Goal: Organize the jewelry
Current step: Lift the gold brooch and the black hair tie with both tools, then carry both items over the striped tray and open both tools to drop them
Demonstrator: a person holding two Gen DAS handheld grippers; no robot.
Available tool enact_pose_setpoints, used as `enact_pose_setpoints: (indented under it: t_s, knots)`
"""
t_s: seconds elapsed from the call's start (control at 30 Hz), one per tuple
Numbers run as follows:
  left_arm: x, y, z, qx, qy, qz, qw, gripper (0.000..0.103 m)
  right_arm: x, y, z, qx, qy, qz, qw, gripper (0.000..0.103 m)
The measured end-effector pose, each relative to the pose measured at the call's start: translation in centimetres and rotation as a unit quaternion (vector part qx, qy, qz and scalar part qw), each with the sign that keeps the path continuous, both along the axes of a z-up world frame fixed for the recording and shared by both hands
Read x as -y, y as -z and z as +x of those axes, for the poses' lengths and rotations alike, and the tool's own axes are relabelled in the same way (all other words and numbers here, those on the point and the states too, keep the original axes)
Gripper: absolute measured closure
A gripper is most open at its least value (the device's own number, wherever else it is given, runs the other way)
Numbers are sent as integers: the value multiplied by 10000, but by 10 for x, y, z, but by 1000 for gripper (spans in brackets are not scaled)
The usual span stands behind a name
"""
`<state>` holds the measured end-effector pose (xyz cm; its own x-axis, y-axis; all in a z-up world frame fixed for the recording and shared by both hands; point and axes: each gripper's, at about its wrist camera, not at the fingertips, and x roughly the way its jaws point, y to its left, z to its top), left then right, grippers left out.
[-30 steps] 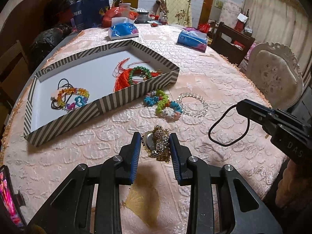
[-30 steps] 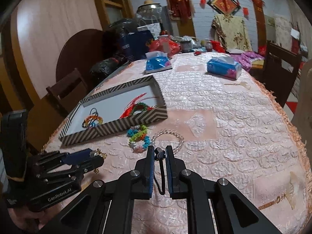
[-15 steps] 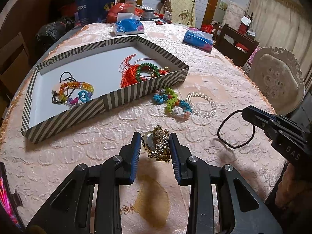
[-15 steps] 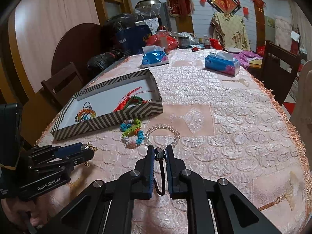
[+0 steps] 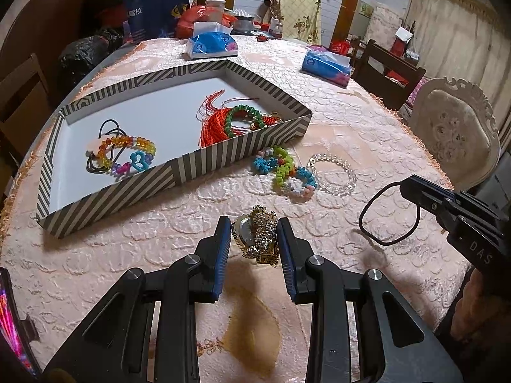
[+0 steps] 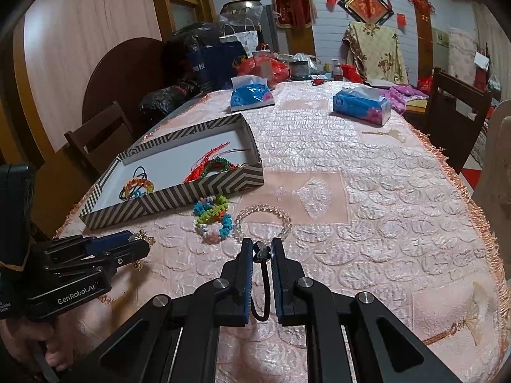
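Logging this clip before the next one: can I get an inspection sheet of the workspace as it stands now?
Surface: pink embossed tablecloth, brown stain near the front edge.
Job's things: striped shallow box holds rainbow bead bracelet, green bead bracelet; colourful woven bracelets and clear bead bracelet lie outside.
Clutter: two blue tissue packs, bags.
Grippers: left gripper jaws closed on gold rhinestone watch; right gripper on black hair tie.
Cables: nothing seen.
Surroundings: chairs, red wall decorations.
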<state>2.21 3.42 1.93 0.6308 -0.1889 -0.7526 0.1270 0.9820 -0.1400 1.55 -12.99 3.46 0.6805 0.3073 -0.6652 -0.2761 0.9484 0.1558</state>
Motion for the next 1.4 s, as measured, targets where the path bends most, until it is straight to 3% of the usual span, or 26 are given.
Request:
enact_pose_setpoints:
  t_s: [0.63,0.8,1.1,1.4]
  knots:
    - [-16,-3,8,105,-100,-105,9998,75,-3,-1,7,-41,28,-51,10000,93]
    - [-34,-16,17,271,-265,-247,9990,75,-6,-15,21,52,18,-1,10000,93]
    - [-75,-43,46,688,-607,-156,9957,75,-27,-44,61,348,-168,181,9991,93]
    - [-113,-19,78,398,-1133,-94,9927,75,-56,-66,97,549,-339,301,9975,93]
